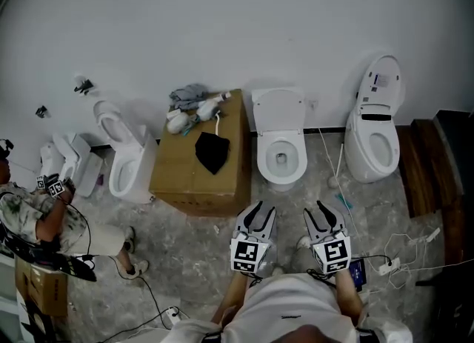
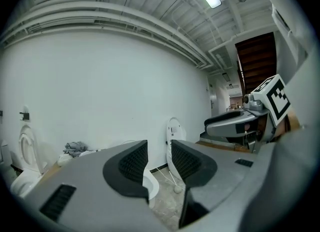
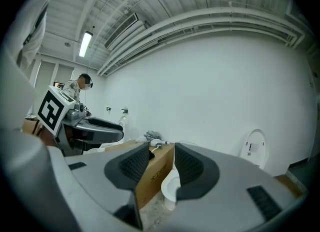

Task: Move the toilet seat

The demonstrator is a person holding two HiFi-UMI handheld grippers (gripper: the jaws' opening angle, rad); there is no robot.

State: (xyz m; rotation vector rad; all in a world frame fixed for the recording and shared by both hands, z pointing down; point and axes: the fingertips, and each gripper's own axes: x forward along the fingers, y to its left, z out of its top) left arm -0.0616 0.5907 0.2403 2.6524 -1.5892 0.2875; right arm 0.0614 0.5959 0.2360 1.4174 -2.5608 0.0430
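Note:
The middle white toilet [image 1: 281, 158] stands against the wall, straight ahead of both grippers, with its lid [image 1: 278, 108] tipped up. My left gripper [image 1: 259, 212] and right gripper [image 1: 326, 212] hover side by side over the floor, a short way in front of the bowl. Both touch nothing. In the left gripper view the jaws [image 2: 160, 158] sit close together and empty, with the bowl's rim [image 2: 151, 186] beyond them. The right gripper [image 3: 162, 163] is likewise shut and empty, and the bowl [image 3: 170, 188] shows through its narrow gap.
A cardboard box [image 1: 200, 164] with a black cloth [image 1: 212, 151], rags and bottles stands left of the bowl. Other toilets stand at the left [image 1: 126, 164] and right [image 1: 374, 141]. A person [image 1: 44, 215] crouches far left. Cables [image 1: 400, 260] cross the floor at the right, near wooden steps [image 1: 418, 164].

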